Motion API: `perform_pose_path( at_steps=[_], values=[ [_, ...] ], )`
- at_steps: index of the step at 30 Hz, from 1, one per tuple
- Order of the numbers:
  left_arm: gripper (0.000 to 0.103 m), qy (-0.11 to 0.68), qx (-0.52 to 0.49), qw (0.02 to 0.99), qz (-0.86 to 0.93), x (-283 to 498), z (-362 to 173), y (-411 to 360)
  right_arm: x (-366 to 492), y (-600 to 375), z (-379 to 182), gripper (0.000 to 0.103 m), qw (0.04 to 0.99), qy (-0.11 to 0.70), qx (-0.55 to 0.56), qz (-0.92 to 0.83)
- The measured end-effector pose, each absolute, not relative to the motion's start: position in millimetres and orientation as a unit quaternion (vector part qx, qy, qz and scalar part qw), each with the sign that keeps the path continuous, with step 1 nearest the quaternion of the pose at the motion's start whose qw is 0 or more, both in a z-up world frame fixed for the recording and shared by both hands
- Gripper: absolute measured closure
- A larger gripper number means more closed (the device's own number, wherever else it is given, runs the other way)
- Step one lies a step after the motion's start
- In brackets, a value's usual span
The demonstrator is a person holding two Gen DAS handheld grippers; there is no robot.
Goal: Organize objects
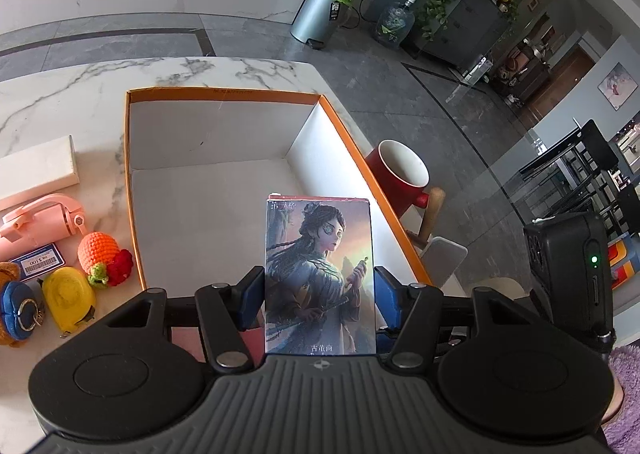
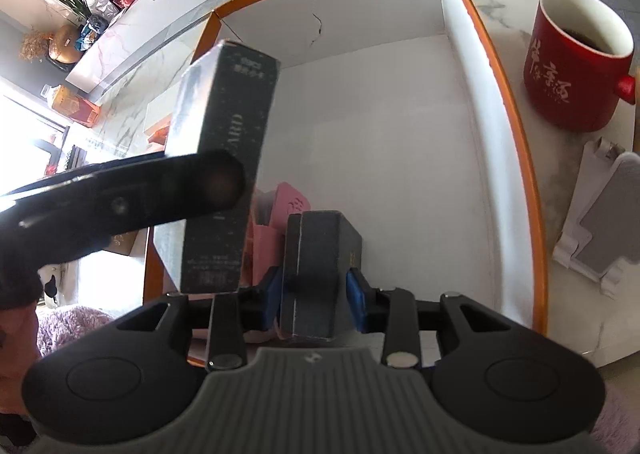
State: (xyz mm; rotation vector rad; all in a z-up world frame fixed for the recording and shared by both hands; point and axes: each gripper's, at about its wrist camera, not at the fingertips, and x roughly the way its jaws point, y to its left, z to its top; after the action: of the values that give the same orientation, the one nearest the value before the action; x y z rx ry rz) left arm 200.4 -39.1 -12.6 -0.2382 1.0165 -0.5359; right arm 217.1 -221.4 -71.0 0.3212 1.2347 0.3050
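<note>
We see the left claw (image 1: pixel 320 294) gripping a card box (image 1: pixel 320 278) between its pads, long axis pointing away over the tray (image 1: pixel 224 93). The right claw (image 2: pixel 316 302) clenches a dark box (image 2: pixel 320 270), also lengthwise.

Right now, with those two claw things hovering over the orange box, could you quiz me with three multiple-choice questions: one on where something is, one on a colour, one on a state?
1. Where does the red mug stand?
A. Inside the orange-rimmed box
B. On the marble table beside the box
C. On the floor

2. What colour is the rim of the orange-rimmed box?
A. Orange
B. Green
C. Black

3. What is the left gripper doing?
A. Hanging empty
B. Holding a mug
C. Gripping the illustrated card box

Answers: 1 B, the mug sits on the marble table outside the box wall. 2 A, the edge is orange. 3 C, the blue pads press the card box's sides.
</note>
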Motion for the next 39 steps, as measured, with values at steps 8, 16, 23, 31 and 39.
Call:
perform_pose_path(
  at_steps=[8, 16, 23, 31, 39],
  values=[
    [0.037, 0.489, -0.117, 0.829, -0.245, 205, -19, -44, 217, -226, -73, 0.058, 0.793, 0.569, 0.146, 0.163],
    [0.037, 0.51, -0.133, 0.805, -0.271, 213, -30, -61, 209, -211, -80, 0.059, 0.789, 0.569, 0.127, 0.192],
    [0.037, 0.54, -0.154, 0.782, -0.269, 214, -52, -62, 210, -208, -84, 0.059, 0.788, 0.569, 0.127, 0.198],
    [0.036, 0.544, -0.165, 0.78, -0.263, 214, -56, -51, 212, -205, -88, 0.058, 0.785, 0.571, 0.127, 0.203],
    [0.036, 0.538, -0.152, 0.786, -0.265, 210, -54, -50, 210, -217, -71, 0.047, 0.804, 0.555, 0.119, 0.179]
  ],
)
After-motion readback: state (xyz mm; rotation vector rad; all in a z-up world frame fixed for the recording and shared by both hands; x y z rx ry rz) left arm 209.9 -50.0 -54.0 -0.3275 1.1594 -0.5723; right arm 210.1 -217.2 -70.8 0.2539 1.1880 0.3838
